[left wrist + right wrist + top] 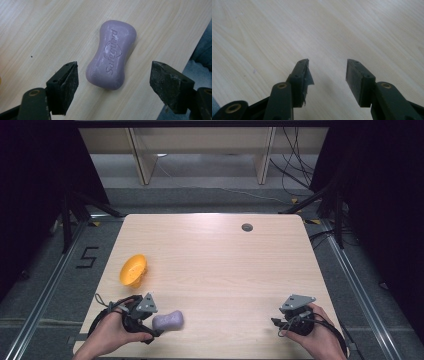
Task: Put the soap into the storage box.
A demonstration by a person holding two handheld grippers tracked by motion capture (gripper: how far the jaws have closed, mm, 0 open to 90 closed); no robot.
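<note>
— Two grippers, one in each of my hands, both at the near edge of the table (215, 255). Shall I go from the left?

— Yes. What is farthest left?

— An orange bowl (133, 270), tipped on its side toward the table's left edge, well apart from everything else. Nearer me is my left hand (111, 331) with the left gripper (113, 81). Its jaws are spread wide, one on each side of a purple soap bar (110, 54).

— Are they touching it?

— No. In the left gripper view there is bare wood between each pad and the soap. The bar lies flat on the table near the front edge, its embossed brand name facing up, its long axis running away from the gripper. From the high view the soap (168, 320) sits just to the right of that gripper.

— And the right side?

— My right hand (320, 336) holds the right gripper (327, 71) near the front right corner. Its jaws stand apart over plain wood with nothing between them. A bit of the left pad's covering has torn loose at the tip.

— Anything farther back?

— A small grey round grommet (247, 227) in the tabletop near the far edge.
</note>
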